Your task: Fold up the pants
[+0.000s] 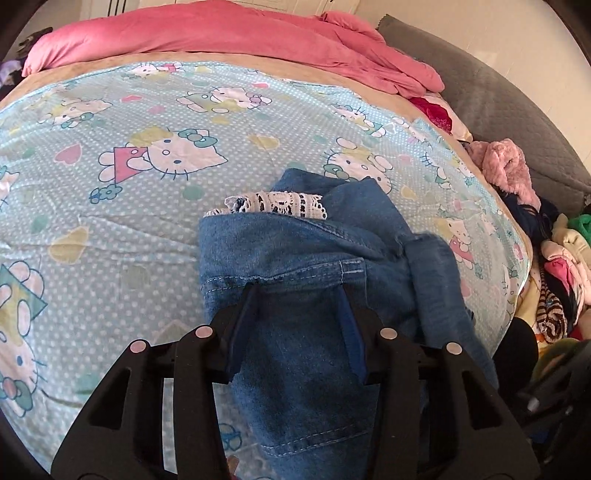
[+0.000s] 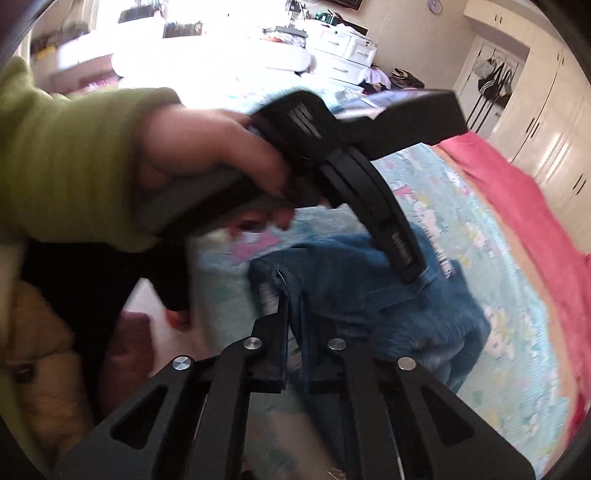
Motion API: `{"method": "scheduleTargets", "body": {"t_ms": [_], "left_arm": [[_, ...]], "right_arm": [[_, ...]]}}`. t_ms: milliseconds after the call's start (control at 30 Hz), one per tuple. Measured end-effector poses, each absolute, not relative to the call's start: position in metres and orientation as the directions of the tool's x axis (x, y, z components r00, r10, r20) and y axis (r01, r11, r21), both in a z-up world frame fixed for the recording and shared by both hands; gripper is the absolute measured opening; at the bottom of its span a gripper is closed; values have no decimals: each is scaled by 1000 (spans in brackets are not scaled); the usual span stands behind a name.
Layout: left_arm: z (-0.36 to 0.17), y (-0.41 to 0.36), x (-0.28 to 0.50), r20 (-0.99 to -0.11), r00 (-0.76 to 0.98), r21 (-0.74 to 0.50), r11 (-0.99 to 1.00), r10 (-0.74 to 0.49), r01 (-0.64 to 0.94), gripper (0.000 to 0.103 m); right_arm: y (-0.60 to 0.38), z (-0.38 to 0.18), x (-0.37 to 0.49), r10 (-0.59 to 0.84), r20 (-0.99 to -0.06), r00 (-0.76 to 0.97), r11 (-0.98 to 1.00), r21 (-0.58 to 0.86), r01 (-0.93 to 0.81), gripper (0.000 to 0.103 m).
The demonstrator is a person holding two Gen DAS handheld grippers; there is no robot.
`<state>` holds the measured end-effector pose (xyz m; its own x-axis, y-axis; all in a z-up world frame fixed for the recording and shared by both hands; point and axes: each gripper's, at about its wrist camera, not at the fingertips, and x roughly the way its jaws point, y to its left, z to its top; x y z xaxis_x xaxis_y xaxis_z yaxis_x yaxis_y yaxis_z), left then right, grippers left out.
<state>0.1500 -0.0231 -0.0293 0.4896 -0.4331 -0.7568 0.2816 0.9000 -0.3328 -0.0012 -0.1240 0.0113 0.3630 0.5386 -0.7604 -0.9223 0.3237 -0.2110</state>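
Blue denim pants (image 1: 295, 266) with a white lace trim (image 1: 273, 203) lie bunched on the Hello Kitty bedsheet (image 1: 129, 122). My left gripper (image 1: 299, 291) is open, its fingers straddling the denim near the pocket seam. In the right wrist view the pants (image 2: 351, 288) lie on the sheet. My right gripper (image 2: 294, 295) is nearly shut on a fold of the denim edge. The left gripper (image 2: 410, 273) and the hand holding it show above, its tip touching the pants.
A pink duvet (image 1: 221, 33) lies bunched at the far side of the bed. A pile of mixed clothes (image 1: 554, 258) sits at the right bed edge beside a grey cushion (image 1: 498, 92). White wardrobes (image 2: 554, 129) stand beyond the bed.
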Motion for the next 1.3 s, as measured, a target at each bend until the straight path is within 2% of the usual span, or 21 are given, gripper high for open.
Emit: {"method": "scheduleTargets", "body": {"t_ms": [200,367,500,567,767,1000,1133,1200,1300], "left_arm": [[-31,-22,150,-747,495,-350,895,-444,275,37],[-29,-20,146,-739,505,-360,895,-445,262,40],[-23,-24,139,-732,520,-352,898,-440,265,58],[-21,-26,135,-734,529,-333,904,-426,266,60],[-9,-26,122,-717,560,-318,910,-414,266,66],[4,-25,107,-702,584,-305,913,-407,269,78],[9,-23,100,-696,596,-301,917,-400,264,87],[10,-22,97,-694,600,-303,917,-399,259,89],[11,-19,93,-692,604,-305,919,-395,252,93]], "right_arm": [[-134,-24,-2,493,-795,354,401,-153,-903,6],[-136,-16,-10,524,-780,342,415,-116,-902,20],[-149,1,-18,569,-746,346,444,-76,-893,24],[-159,12,-22,597,-720,355,459,-56,-887,25],[-192,47,-24,645,-633,428,544,-13,-839,48],[-214,67,-13,626,-571,530,644,-5,-765,70],[-226,68,-3,591,-562,579,702,6,-712,75],[-231,66,1,564,-572,596,733,14,-680,82],[-237,66,15,538,-577,614,770,39,-637,83]]}}
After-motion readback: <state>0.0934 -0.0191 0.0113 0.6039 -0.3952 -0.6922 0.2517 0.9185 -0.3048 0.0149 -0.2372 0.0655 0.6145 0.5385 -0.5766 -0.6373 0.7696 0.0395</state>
